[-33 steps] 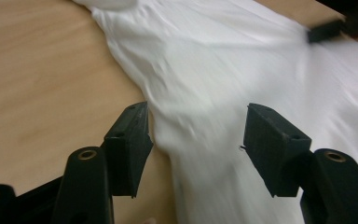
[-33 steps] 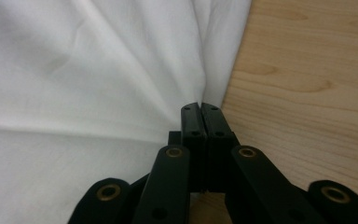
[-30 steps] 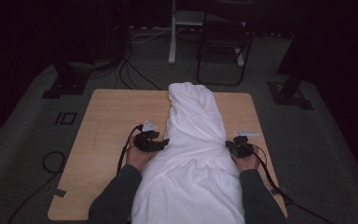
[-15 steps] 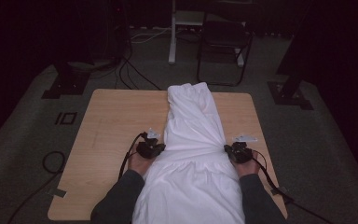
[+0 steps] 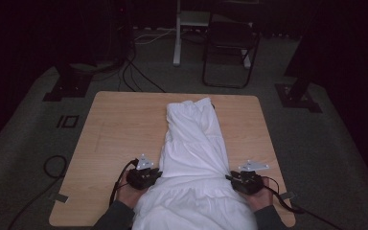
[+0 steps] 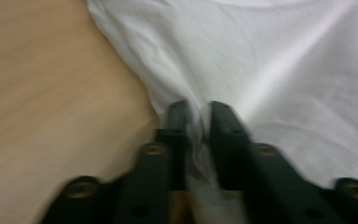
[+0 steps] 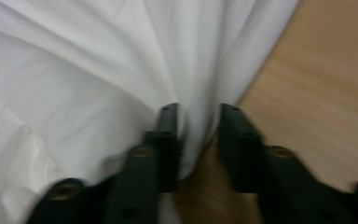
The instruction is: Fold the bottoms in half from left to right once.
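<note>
A white garment point(image 5: 194, 143) lies lengthwise down the middle of the wooden table point(image 5: 120, 129), narrow at the far end and spreading wide over the near edge. My left gripper point(image 5: 157, 175) is at its left edge near the front. In the left gripper view the jaws point(image 6: 198, 109) have just been opening, a small gap apart, with a fold of the white garment point(image 6: 279, 70) loose between them. My right gripper point(image 5: 230, 178) sits at the garment's right edge. Its jaws point(image 7: 198, 112) have also just been opening and stand wider, with the white garment point(image 7: 84, 79) hanging against one finger.
Bare wood point(image 5: 115, 143) lies left of the garment, with a narrower strip point(image 5: 249, 129) on the right. Beyond the table stand a dark folding chair point(image 5: 230, 43) and a white post point(image 5: 177, 33). Cables point(image 5: 139, 76) run over the grey carpet.
Both hands have drawn back toward the near edge, dragging the garment with them. Its far end has slid nearer and lies flatter.
</note>
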The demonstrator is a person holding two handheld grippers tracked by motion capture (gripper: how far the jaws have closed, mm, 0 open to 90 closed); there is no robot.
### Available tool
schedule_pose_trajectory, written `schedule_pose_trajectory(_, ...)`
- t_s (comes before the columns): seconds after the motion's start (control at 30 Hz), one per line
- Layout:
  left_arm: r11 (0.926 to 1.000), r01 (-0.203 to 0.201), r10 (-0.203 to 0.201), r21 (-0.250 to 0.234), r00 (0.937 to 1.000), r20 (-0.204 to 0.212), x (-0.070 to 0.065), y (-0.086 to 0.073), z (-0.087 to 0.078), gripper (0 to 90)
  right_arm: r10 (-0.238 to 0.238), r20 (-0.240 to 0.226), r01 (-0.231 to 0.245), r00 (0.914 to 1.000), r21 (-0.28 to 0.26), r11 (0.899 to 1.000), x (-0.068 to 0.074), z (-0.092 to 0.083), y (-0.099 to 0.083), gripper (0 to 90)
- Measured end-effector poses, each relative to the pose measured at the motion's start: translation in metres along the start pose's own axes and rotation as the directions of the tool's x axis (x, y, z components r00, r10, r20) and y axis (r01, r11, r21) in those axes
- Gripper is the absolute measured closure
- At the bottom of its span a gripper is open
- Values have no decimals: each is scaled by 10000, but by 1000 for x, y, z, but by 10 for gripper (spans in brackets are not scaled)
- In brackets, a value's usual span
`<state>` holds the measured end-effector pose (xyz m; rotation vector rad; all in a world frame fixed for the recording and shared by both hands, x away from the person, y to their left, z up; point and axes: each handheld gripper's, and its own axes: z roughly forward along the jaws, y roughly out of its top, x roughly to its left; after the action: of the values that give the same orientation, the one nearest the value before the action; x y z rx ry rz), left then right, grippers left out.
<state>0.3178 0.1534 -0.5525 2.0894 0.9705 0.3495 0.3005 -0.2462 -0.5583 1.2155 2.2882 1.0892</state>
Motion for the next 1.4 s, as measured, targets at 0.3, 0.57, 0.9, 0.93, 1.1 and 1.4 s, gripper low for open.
schedule_pose_trajectory(0.3, 9937, 585, -578, -961, 9983, 98, 10, 20, 8, 572, -182, -421, 134, 9989, -1106, 9938, -20, 21, 73, 537)
schedule_pose_trajectory(0.57, 9962, 284, -259, -823, 9992, 311, 1, 14, 12, 499, 83, -815, -106, 9966, -284, 9995, -22, 96, 109, 515)
schedule_pose_trajectory(0.9, 9998, -159, 167, -154, 9983, 556, -12, 7, 23, 476, 724, 1998, -310, 9772, -2032, 9787, -47, 58, 126, 883)
schedule_pose_trajectory(0.93, 9997, -221, 225, -73, 9981, 571, -13, 7, 24, 477, 889, 2089, -515, 9739, -1778, 9827, -53, 61, 122, 880)
schedule_pose_trajectory(1.1, 9989, -231, 243, -415, 9993, 282, -7, 24, 19, 474, 1172, 1649, -1154, 9793, -200, 9931, -67, 93, 93, 869)
schedule_pose_trajectory(1.4, 9986, 3, -21, -523, 9994, -340, 16, 98, 64, 449, 1344, 1708, -1361, 9761, -16, 9907, -65, 100, 91, 867)
